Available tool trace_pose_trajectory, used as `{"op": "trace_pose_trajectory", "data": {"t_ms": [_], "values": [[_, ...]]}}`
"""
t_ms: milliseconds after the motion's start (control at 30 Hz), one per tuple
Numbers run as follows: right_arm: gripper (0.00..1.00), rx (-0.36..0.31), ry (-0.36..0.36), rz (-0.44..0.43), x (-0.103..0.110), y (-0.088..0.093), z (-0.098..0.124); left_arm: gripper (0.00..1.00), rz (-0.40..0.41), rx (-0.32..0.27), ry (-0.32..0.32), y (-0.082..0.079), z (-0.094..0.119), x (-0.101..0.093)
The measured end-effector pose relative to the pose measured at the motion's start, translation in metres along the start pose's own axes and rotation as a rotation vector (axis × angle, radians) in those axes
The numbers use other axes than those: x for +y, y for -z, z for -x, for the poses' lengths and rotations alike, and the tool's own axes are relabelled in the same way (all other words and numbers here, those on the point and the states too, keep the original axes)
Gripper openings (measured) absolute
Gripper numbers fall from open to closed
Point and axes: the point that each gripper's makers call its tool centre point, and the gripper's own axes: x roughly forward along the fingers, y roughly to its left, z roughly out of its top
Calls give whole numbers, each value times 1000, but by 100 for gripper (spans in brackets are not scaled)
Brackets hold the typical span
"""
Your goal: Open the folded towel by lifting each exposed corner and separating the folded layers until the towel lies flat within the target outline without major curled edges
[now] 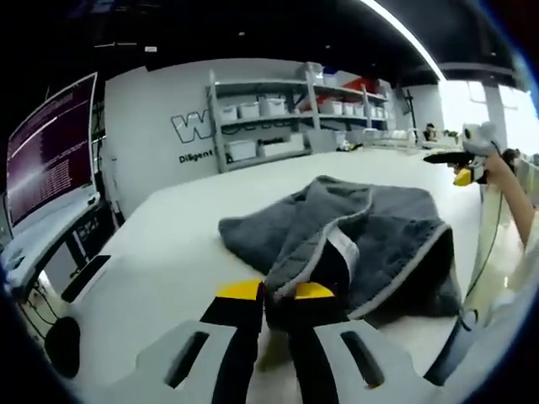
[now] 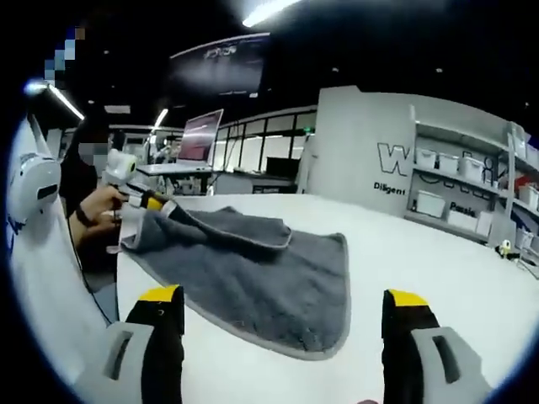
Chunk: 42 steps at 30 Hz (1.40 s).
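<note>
A dark grey towel (image 1: 370, 227) with pale edging lies bunched and partly folded on the white table (image 1: 168, 244). My left gripper (image 1: 276, 293) is shut on a lifted corner of it, the edge running up between the yellow-tipped jaws. In the right gripper view the towel (image 2: 269, 269) spreads wider, with one layer folded over at the far left, where the left gripper (image 2: 152, 202) pinches the corner. My right gripper (image 2: 286, 299) stands wide open above the table, short of the towel's near edge, holding nothing. It also appears far right (image 1: 461, 168), clear of the towel.
A monitor (image 1: 50, 151) stands on a desk left of the table. Shelves with white bins (image 1: 278, 118) line the wall behind. A person's hand (image 2: 97, 210) holds the left gripper at the table's edge. Bare table (image 2: 438, 252) stretches right of the towel.
</note>
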Motion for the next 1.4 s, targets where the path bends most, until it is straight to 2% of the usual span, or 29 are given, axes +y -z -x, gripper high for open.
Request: {"op": "trace_pose_trajectory", "data": {"t_ms": [200, 333, 433, 467, 567, 733, 900, 1167, 1267, 1333, 1400], "values": [[99, 11, -5, -3, 2, 3, -4, 32, 56, -27, 34, 0, 11, 0], [99, 12, -1, -5, 0, 4, -3, 46, 118, -58, 88, -4, 19, -4], [99, 13, 9, -5, -2, 4, 0, 62, 126, -78, 91, -7, 26, -3], [99, 12, 10, -6, -3, 4, 1, 70, 132, -83, 92, -8, 28, -3], [99, 12, 21, -5, -5, 3, 6, 82, 167, -63, 133, -6, 36, -9], [99, 10, 46, 6, -8, 2, 15, 91, 203, -83, 177, -10, 47, -14], [99, 15, 57, 4, -9, 5, 22, 96, 175, -64, 176, -9, 51, -16], [99, 58, 56, 12, -11, 15, 23, 99, 133, -35, 206, -8, 47, -23], [99, 73, 64, 33, -13, 17, 22, 99, 118, -29, 216, -8, 47, -26], [99, 87, 79, 77, -17, 19, 21, 99, 115, -26, 222, -8, 45, -26], [98, 87, 84, 78, -19, 19, 18, 99, 105, -17, 225, -7, 41, -25]]}}
